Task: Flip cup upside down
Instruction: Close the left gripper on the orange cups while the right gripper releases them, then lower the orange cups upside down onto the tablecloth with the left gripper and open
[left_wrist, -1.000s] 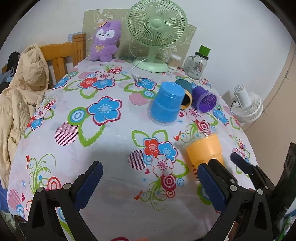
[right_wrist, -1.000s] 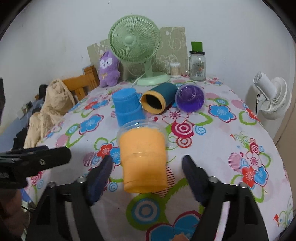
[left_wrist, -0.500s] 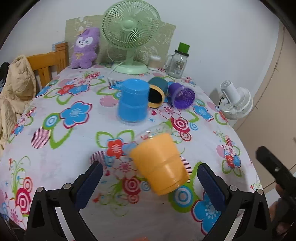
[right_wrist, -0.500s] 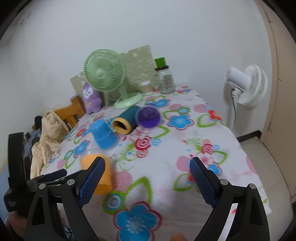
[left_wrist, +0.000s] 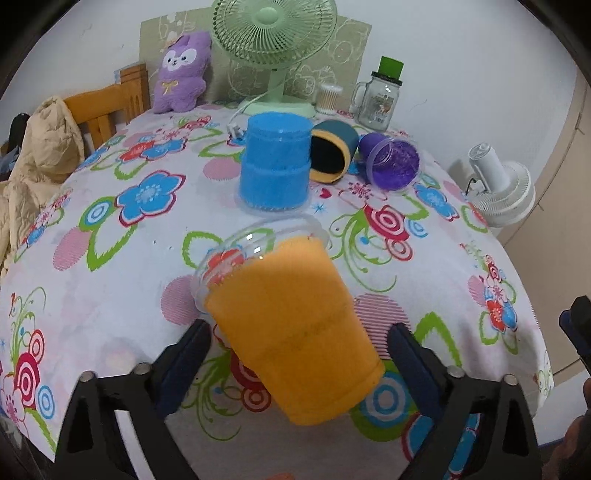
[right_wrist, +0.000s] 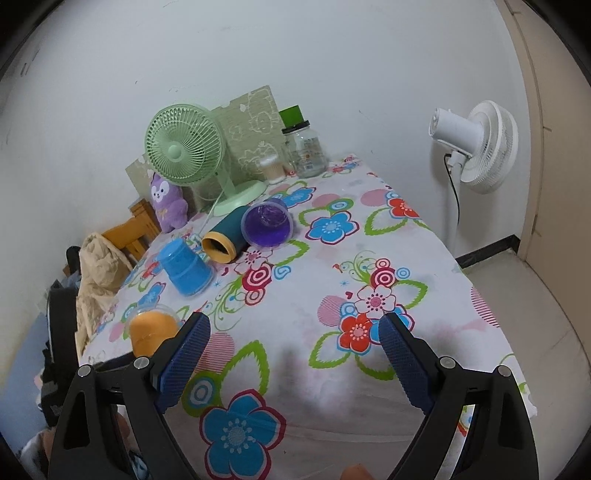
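Note:
An orange cup (left_wrist: 295, 325) with a clear rim lies on its side on the flowered tablecloth, mouth pointing away. My left gripper (left_wrist: 299, 354) is open, its two blue pads on either side of the cup's base, apart from it. The cup also shows at the lower left of the right wrist view (right_wrist: 151, 328). My right gripper (right_wrist: 295, 354) is open and empty, over the table's front right part, well away from the cups.
A blue cup (left_wrist: 275, 168) stands upside down mid-table. A teal-and-yellow cup (left_wrist: 332, 153) and a purple cup (left_wrist: 391, 162) lie on their sides behind it. A green fan (left_wrist: 275, 44), a glass jar (left_wrist: 380, 99) and a purple plush (left_wrist: 183, 70) stand at the back. A white floor fan (right_wrist: 476, 147) stands off the table's right.
My left gripper has moved forward so the orange cup now lies between its pads. My right gripper has drawn back and to the right, away from the cup.

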